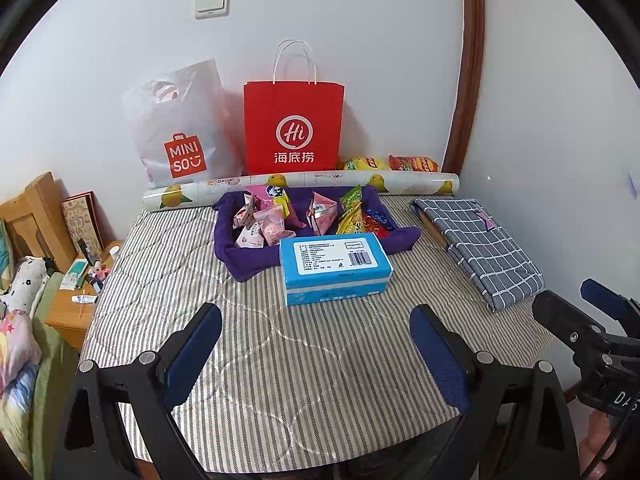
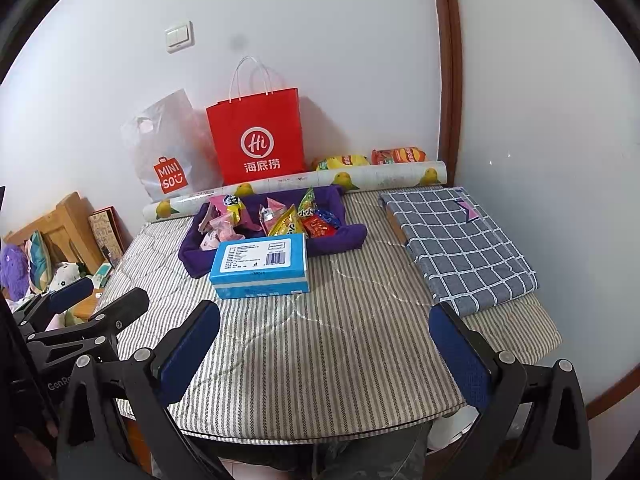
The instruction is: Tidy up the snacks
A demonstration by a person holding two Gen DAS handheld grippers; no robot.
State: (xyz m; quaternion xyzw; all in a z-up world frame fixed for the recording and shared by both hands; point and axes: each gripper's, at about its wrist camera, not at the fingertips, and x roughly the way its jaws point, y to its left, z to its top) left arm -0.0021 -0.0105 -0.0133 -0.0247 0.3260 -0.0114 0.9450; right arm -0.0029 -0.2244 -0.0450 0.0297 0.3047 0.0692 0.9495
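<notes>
I hold my left gripper (image 1: 316,354) and right gripper (image 2: 326,354) above the striped tabletop (image 2: 320,352), both jaws spread wide and empty. The snack packets (image 1: 304,216) sit heaped in a purple cloth tray (image 1: 240,258) near the wall, a blue tissue box (image 1: 334,264) touching its front edge.

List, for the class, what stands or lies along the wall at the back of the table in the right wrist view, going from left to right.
White Miniso bag → red paper bag → yellow snack packet → orange snack packet.
</notes>
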